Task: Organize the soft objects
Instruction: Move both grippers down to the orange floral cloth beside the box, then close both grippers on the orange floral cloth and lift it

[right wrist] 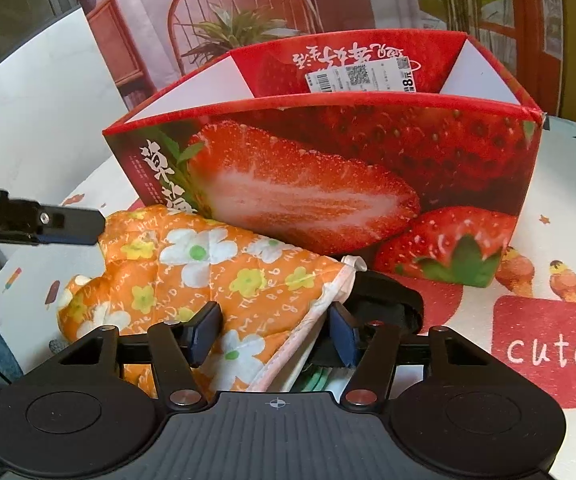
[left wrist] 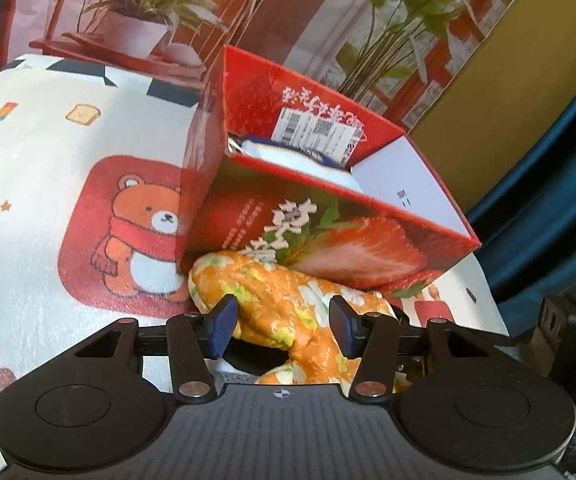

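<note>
1. Orange quilted cloth with white and yellow flowers lies crumpled on the bear-print tablecloth, touching the front wall of the red strawberry-printed cardboard box, not yet inside
2. Inside that box a white-and-navy soft item already rests, so part seems done
3. Left gripper and right gripper both straddle the cloth in front of the box, jaws half apart; whether the pads press it I cannot tell
</note>
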`<state>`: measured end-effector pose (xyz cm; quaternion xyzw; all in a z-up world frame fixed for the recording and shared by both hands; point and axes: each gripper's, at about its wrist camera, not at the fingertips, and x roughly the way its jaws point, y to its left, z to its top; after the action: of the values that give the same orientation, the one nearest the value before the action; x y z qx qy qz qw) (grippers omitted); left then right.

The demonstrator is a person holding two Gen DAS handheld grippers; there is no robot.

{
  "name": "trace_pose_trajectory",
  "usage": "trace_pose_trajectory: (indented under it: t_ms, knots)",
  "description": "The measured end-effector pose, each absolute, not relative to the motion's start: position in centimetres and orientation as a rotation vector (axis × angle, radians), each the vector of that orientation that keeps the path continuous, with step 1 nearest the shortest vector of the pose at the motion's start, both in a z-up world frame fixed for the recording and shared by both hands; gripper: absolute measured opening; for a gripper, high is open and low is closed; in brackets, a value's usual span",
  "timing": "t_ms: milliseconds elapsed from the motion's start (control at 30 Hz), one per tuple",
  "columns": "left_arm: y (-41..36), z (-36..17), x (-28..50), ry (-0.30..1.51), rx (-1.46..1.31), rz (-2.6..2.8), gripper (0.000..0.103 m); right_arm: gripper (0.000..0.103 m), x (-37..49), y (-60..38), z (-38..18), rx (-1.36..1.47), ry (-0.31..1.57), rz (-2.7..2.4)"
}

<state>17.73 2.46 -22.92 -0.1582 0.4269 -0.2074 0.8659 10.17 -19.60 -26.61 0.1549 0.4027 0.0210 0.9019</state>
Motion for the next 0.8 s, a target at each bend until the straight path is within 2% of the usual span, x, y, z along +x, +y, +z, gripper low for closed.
trace_pose_trajectory:
  t_ms: [200,633,667,700,733,800]
  knots:
    - [3.9,-22.3,18.9,0.863,-0.320,-0.353,0.053,0.054,10.3,-19.5,-26.7,0.310,0.836,0.043]
    - [2.0,-26.2,21.2,0.971,-0.300,-0.366,0.052,0.049,10.9,-19.7,-26.6,0.318,0.844,0.056]
    - [2.0,-26.2,21.0,0.968,-0.297,-0.368,0.050,0.049,11.0,-19.8,-26.6,0.327,0.845,0.054]
    - [2.0,-26.2,20.8,0.966,-0.296,-0.370,0.040,0.048,11.0,-19.9,-26.6,0.336,0.846,0.053]
    - [2.1,-26.1,20.7,0.966,-0.292,-0.369,0.035,0.048,11.1,-20.0,-26.6,0.344,0.848,0.052]
    - [2.3,-26.1,20.4,0.960,-0.289,-0.373,0.030,0.048,11.1,-20.2,-26.5,0.361,0.850,0.051]
